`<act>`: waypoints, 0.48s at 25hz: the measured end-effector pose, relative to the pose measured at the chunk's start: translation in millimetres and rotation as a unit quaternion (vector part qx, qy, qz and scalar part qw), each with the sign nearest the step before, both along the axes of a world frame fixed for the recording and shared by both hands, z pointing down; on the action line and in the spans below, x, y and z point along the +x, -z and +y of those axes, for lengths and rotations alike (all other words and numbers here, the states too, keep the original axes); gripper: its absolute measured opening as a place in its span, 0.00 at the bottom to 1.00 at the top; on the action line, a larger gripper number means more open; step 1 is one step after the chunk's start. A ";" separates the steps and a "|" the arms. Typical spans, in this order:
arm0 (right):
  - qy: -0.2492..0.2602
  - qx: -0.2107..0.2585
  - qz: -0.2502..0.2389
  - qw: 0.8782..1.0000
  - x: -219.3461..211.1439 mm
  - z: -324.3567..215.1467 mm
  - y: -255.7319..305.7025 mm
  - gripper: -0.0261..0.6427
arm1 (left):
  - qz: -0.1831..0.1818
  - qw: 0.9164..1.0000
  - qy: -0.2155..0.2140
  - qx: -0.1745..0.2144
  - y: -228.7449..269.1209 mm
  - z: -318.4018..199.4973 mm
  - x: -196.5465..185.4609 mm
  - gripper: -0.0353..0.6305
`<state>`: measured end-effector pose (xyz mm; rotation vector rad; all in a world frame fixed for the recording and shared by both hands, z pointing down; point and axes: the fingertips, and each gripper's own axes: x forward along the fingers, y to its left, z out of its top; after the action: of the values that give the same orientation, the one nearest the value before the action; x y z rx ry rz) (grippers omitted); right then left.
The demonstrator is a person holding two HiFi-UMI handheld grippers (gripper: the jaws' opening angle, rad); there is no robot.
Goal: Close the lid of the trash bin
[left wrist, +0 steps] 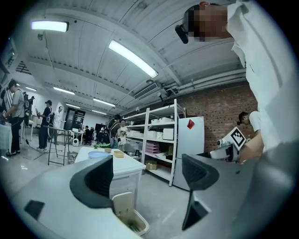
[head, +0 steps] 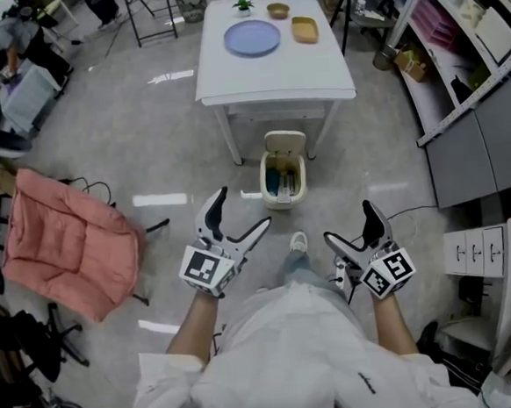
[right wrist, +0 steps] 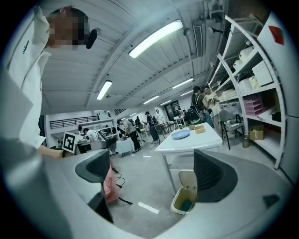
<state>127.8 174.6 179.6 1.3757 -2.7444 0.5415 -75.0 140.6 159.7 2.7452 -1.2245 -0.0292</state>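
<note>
A small cream trash bin [head: 283, 180] stands on the floor in front of the white table [head: 273, 65], its lid [head: 285, 141] raised upright at the back and blue and other rubbish showing inside. My left gripper [head: 240, 217] hangs open to the bin's near left, well short of it. My right gripper [head: 350, 226] is open to the bin's near right, nothing between its fingers. The left gripper view shows the bin [left wrist: 131, 216] low between the open jaws. In the right gripper view the bin [right wrist: 184, 198] sits by the right finger [right wrist: 212, 177].
On the table lie a blue plate [head: 252, 38], a yellow tray [head: 304, 29], a small bowl [head: 278, 10] and a little plant [head: 242, 5]. A pink padded chair [head: 65, 241] stands at the left. Grey cabinets [head: 484, 137] and shelving line the right. My shoe [head: 298, 242] is just short of the bin.
</note>
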 end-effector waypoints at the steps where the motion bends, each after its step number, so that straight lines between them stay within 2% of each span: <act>1: 0.004 0.000 -0.001 1.000 3.3 -11.6 1.3 0.89 | -0.001 1.000 0.000 0.000 0.7 -9.7 5.6 0.72; 12: 0.059 -0.003 0.003 0.998 30.7 -117.0 -11.9 0.89 | -0.030 0.999 0.020 -0.031 -21.8 -102.8 48.9 0.72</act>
<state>158.5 57.6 191.4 1.2007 -2.7940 0.5374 -26.1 37.8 181.5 2.6862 -1.2733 0.0859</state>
